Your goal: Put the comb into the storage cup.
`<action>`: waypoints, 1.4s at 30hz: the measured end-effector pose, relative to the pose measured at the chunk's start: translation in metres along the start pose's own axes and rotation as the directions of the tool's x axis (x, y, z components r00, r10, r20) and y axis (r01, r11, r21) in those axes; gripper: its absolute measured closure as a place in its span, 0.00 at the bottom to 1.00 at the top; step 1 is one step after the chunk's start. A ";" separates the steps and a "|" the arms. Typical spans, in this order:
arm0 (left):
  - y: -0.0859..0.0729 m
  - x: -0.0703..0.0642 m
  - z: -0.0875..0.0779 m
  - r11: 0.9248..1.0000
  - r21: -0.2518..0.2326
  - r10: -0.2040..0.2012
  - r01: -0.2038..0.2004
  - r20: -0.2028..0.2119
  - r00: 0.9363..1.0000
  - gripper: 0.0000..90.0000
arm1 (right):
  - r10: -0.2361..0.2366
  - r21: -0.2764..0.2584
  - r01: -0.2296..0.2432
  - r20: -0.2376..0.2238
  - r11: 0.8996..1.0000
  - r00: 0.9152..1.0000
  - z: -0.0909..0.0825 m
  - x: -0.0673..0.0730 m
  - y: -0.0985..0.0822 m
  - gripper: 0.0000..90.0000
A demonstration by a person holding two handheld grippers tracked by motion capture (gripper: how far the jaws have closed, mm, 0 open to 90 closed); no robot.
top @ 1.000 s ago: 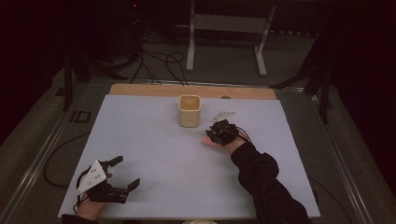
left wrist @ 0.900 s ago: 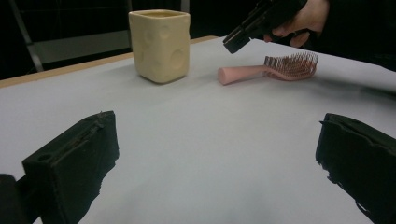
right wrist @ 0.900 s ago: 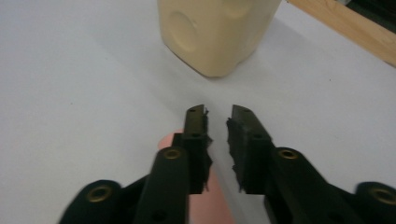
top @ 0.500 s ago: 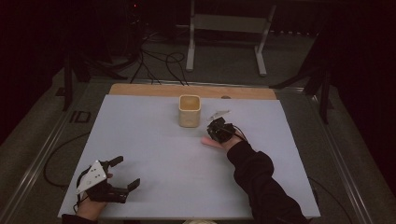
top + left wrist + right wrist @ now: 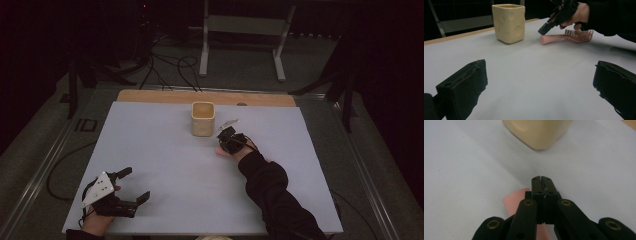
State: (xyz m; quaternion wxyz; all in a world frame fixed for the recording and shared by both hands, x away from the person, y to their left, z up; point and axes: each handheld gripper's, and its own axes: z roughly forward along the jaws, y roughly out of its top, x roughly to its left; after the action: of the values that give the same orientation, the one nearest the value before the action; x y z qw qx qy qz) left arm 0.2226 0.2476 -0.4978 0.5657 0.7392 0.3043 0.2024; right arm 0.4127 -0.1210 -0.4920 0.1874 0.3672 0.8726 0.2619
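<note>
a: while the left hand-held gripper (image 5: pixel 131 186) rests low at the near left corner of the table (image 5: pixel 165 150), its jaws stand wide apart with nothing between them, hand tucked under the grey plate.

b: and the right hand-held gripper (image 5: pixel 223 137) is out mid-table, black sleeve stretched forward from the near edge, hand tipped down just right of the cream cup (image 5: pixel 203 119).

a: jaws there? they've just been closing, and in the right gripper view the right hand-held gripper (image 5: pixel 541 178) shows both tips pressed flat together, nothing pinched between them.

b: right, clenched on air. the pink brush handle (image 5: pixel 515 198) lies underneath them, on the table, poking out to the left below the tips.

a: now the left gripper view gives what the high view can't: the whole pink hairbrush (image 5: pixel 566 37), lying flat, handle end toward the cup (image 5: pixel 509 23), bristle head under the person's hand.

b: from above that brush is mostly covered by the hand, just a sliver of pink.

a: and the side look shows the right hand-held gripper (image 5: pixel 544 29) angled nose-down above the handle, hovering close; touching or not, can't tell.

b: brush near the cup, not against it.
</note>
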 end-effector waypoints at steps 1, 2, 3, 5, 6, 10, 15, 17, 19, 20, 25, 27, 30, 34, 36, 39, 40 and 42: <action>0.000 0.000 0.000 1.000 0.001 0.001 -0.001 0.000 1.000 0.00 | -0.004 0.002 0.004 0.010 1.000 1.000 0.001 0.001 0.000 1.00; 0.000 0.000 0.000 1.000 0.002 0.001 -0.001 0.000 1.000 0.00 | -0.003 0.001 0.003 0.010 1.000 1.000 0.001 0.001 0.000 1.00; 0.000 0.000 0.000 1.000 0.001 0.001 -0.001 -0.001 1.000 0.00 | 0.004 0.001 -0.004 0.009 1.000 1.000 0.001 0.001 0.000 1.00; 0.000 0.000 0.000 1.000 0.001 -0.001 0.001 0.000 1.000 0.00 | 0.003 0.004 -0.003 0.008 1.000 1.000 0.001 0.001 0.000 1.00; 0.000 0.000 0.000 1.000 0.002 -0.001 0.001 0.001 1.000 0.00 | 0.004 0.005 -0.004 0.005 1.000 1.000 0.001 0.001 0.000 1.00; 0.000 0.000 0.000 1.000 0.003 0.001 -0.001 0.002 1.000 0.00 | 0.014 0.003 -0.014 -0.004 1.000 1.000 0.001 0.000 -0.001 1.00; 0.000 0.000 0.000 1.000 0.007 0.003 -0.003 0.001 1.000 0.00 | 0.019 0.008 -0.018 -0.023 1.000 1.000 0.000 0.003 -0.002 1.00; 0.000 0.000 0.001 1.000 0.006 -0.001 0.001 0.003 1.000 0.00 | 0.007 0.011 -0.007 -0.025 1.000 1.000 -0.001 0.005 -0.002 1.00; 0.000 0.000 0.000 1.000 0.007 0.000 0.000 0.003 1.000 0.00 | 0.014 0.012 -0.014 -0.033 1.000 0.999 -0.001 0.007 -0.003 1.00; 0.000 0.000 0.000 1.000 0.008 0.003 -0.003 0.002 1.000 0.00 | 0.013 0.012 -0.013 -0.035 1.000 0.999 -0.001 0.007 -0.003 1.00; 0.000 0.000 0.001 1.000 0.008 -0.001 0.001 0.002 1.000 0.00 | 0.002 0.011 -0.002 -0.057 1.000 0.998 -0.005 0.015 -0.004 1.00; 0.000 0.000 0.001 1.000 0.010 0.004 -0.004 0.002 1.000 0.00 | -0.008 0.007 0.008 -0.064 1.000 0.998 -0.007 0.018 -0.005 1.00; 0.000 0.000 0.000 1.000 0.009 0.002 -0.003 0.002 1.000 0.00 | -0.024 0.007 0.025 -0.078 1.000 0.997 -0.010 0.025 -0.007 1.00; 0.000 -0.001 0.000 1.000 0.009 0.003 -0.003 0.002 1.000 0.00 | -0.049 0.000 0.050 -0.099 0.999 0.994 -0.015 0.034 -0.011 1.00; 0.000 -0.001 0.000 1.000 0.010 0.003 -0.003 0.003 1.000 0.00 | -0.052 -0.001 0.052 -0.105 0.999 0.993 -0.017 0.038 -0.013 1.00; 0.000 -0.001 0.001 1.000 0.010 0.003 -0.003 0.003 1.000 0.00 | -0.055 -0.003 0.055 -0.124 0.999 0.991 -0.020 0.042 -0.015 1.00; 0.000 -0.001 0.001 1.000 0.011 0.004 -0.004 0.002 1.000 0.00 | -0.061 -0.005 0.061 -0.130 0.998 0.990 -0.021 0.043 -0.016 1.00; 0.000 -0.001 0.001 1.000 0.012 0.005 -0.005 0.002 1.000 0.00 | -0.064 -0.002 0.064 -0.132 0.998 0.989 -0.022 0.045 -0.016 1.00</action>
State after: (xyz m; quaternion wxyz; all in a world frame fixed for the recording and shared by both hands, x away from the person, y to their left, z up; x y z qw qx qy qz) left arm 0.2224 0.2464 -0.4978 0.5612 0.7435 0.3031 0.2011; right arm 0.3627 -0.1043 -0.4906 0.1370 0.3211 0.8948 0.2784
